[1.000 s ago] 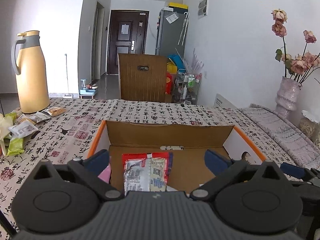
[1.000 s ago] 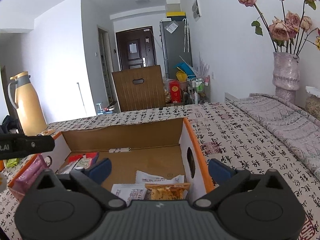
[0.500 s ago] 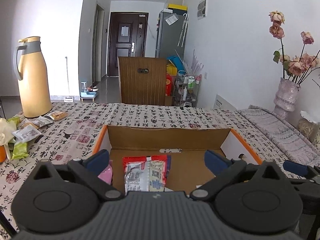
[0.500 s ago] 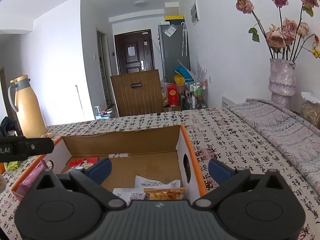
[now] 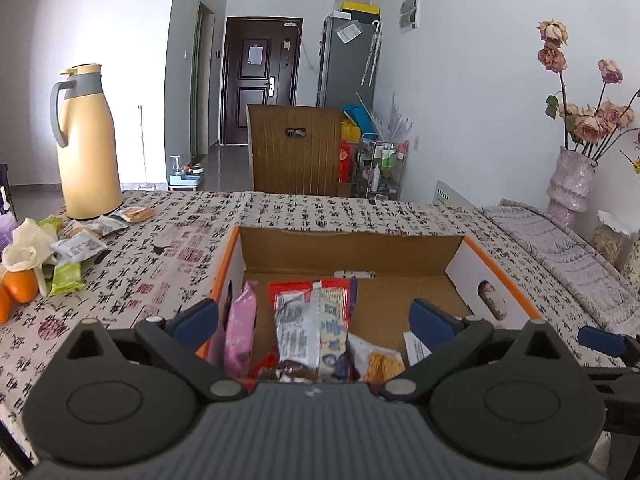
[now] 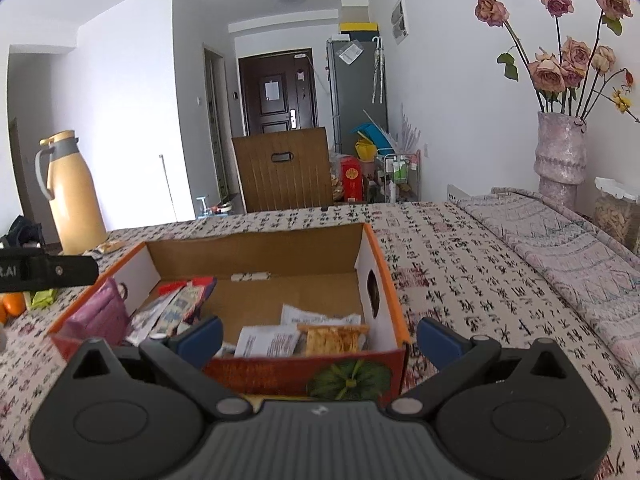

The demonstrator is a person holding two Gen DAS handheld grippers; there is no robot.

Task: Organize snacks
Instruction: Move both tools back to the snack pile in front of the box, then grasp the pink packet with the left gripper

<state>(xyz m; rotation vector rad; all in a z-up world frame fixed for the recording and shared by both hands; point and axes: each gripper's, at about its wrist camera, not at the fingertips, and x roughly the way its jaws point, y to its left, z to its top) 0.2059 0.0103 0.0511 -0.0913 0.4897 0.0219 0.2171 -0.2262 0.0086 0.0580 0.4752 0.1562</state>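
An open cardboard box (image 5: 352, 252) with orange rims stands on the patterned tablecloth; it also shows in the right wrist view (image 6: 376, 264). Inside lie a pink packet (image 5: 239, 328), a red and silver packet (image 5: 310, 320), an orange cracker packet (image 6: 334, 336) and white packets (image 6: 268, 340). My left gripper (image 5: 316, 320) is open and empty above the box's near side. My right gripper (image 6: 318, 338) is open and empty, just in front of the box's near wall. Several loose snack packets (image 5: 76, 246) lie at the far left by the jug.
A yellow thermos jug (image 5: 86, 144) stands at the back left. Oranges (image 5: 18, 284) and a crumpled white wrapper sit at the left edge. A vase of dried roses (image 6: 560, 152) stands at the right. A wooden chair back (image 5: 296, 148) is behind the table.
Both grippers have drawn back toward me and risen a little, so more of the box's contents and its near wall show. Both stay open.
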